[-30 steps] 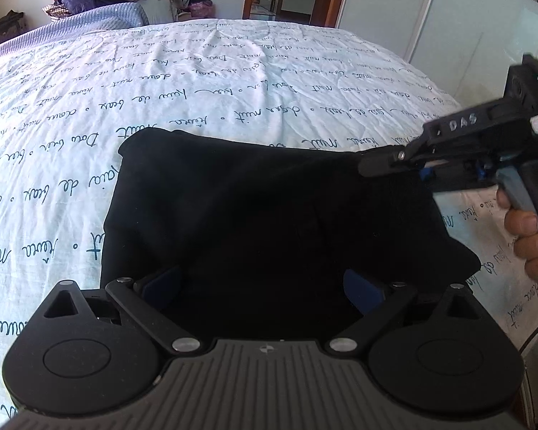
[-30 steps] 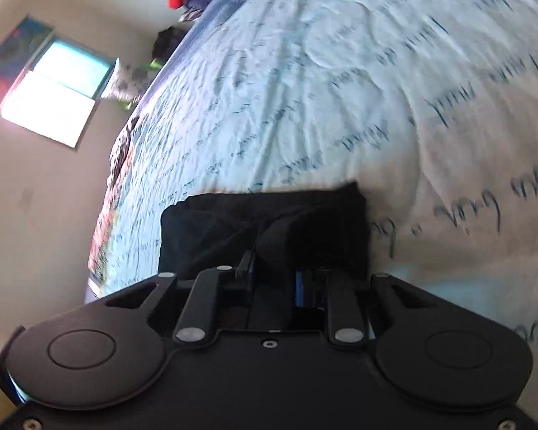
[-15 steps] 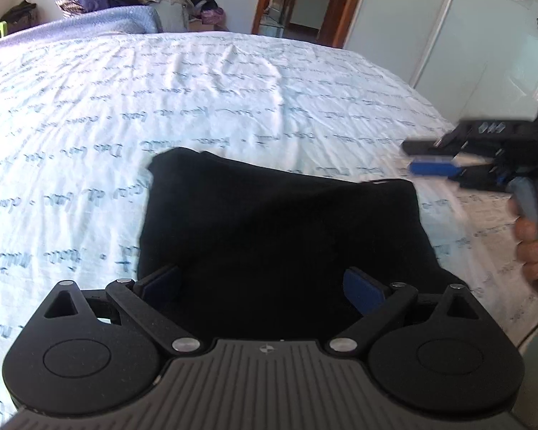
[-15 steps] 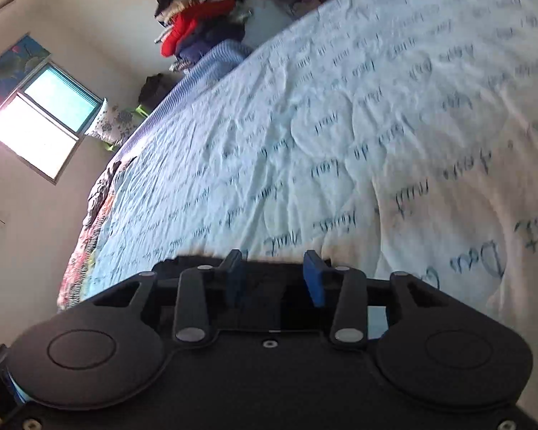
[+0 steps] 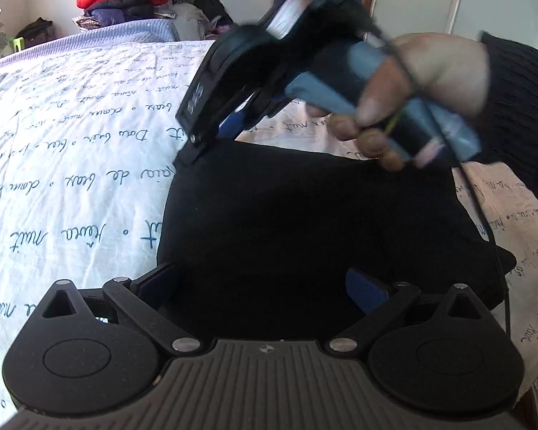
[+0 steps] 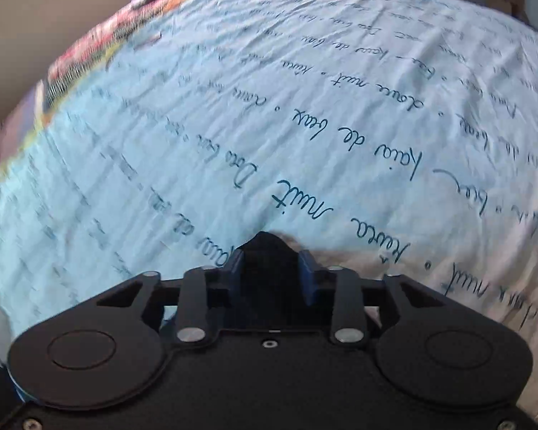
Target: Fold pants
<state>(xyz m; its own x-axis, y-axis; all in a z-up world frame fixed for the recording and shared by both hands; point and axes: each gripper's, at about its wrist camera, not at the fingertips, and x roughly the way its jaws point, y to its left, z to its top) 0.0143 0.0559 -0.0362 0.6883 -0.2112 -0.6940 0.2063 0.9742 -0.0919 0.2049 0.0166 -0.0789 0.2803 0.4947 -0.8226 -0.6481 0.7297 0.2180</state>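
The black pants (image 5: pixel 315 222) lie folded into a flat block on the bed (image 5: pixel 71 150), near its right edge, long axis running roughly across it. The left claw (image 5: pixel 265 283) stands wide open with the near part of the pants between its pads. The right claw (image 6: pixel 273 268), over the block's far left corner, is closing with a peak of black cloth between its pads.

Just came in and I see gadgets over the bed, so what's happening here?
A person is folding black pants on a white bedsheet printed with blue script. The pants lie in a compact folded block. The left claw is open above their near edge. The right claw is at the far corner, jaws closing around a tip of black fabric; whether it is pinched yet is unclear.
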